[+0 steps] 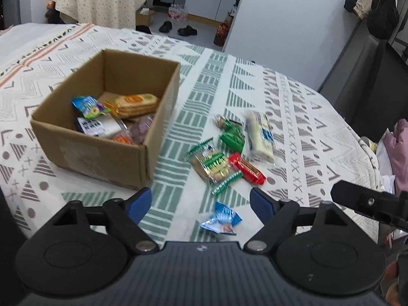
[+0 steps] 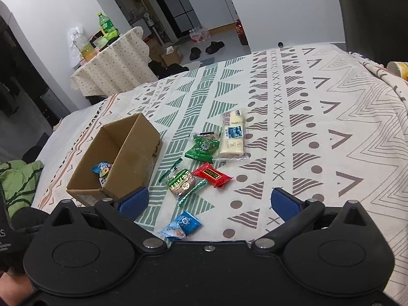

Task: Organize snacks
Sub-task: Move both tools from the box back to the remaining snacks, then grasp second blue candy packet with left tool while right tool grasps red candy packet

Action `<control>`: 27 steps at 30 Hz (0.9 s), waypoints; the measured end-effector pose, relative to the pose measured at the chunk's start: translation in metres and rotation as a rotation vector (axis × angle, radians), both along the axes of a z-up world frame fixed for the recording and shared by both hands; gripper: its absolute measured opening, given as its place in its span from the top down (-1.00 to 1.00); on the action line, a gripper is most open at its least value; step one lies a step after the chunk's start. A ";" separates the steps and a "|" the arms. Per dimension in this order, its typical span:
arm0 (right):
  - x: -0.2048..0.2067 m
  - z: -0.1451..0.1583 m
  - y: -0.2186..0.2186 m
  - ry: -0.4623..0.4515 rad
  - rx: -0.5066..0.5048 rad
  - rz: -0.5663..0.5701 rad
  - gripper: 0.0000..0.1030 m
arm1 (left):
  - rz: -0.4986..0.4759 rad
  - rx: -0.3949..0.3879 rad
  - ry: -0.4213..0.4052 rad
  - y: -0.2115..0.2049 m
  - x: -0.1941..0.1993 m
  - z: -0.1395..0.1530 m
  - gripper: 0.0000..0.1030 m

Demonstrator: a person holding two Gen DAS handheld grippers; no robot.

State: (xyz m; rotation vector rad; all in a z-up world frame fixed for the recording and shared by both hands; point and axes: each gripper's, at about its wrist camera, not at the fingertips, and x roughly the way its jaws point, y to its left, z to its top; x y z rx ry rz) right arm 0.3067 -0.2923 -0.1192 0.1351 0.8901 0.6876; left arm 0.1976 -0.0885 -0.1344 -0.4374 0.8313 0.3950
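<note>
a tablecloth [image 2: 318, 117] with green and brown geometric print covers the surface, and behind it the room holds a small table under a dotted cloth [image 2: 114, 61] and a pair of dark shoes [image 2: 206, 47] on the floor. the left gripper [image 1: 201, 201] is spread wide and empty, the blue snack packet [image 1: 221, 218] just below its gap at 5 o'clock, the cardboard box [image 1: 109, 117] of snacks at 10 o'clock. the right gripper [image 2: 209, 202] is open and empty too, with the red packet [image 2: 213, 174] at 12 o'clock.

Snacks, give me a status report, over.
Left gripper and right gripper open, empty. Box partly filled; blue packet nearest, other snacks loose on cloth. Nothing in the way.
</note>
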 end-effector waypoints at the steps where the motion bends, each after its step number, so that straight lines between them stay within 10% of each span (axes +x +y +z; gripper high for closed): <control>1: 0.001 -0.001 0.001 0.000 -0.001 0.005 -1.00 | -0.004 -0.005 0.005 -0.001 0.002 -0.004 -0.53; 27: 0.028 -0.039 0.014 0.075 -0.010 0.051 -0.60 | -0.058 -0.122 0.102 -0.011 0.045 -0.076 0.43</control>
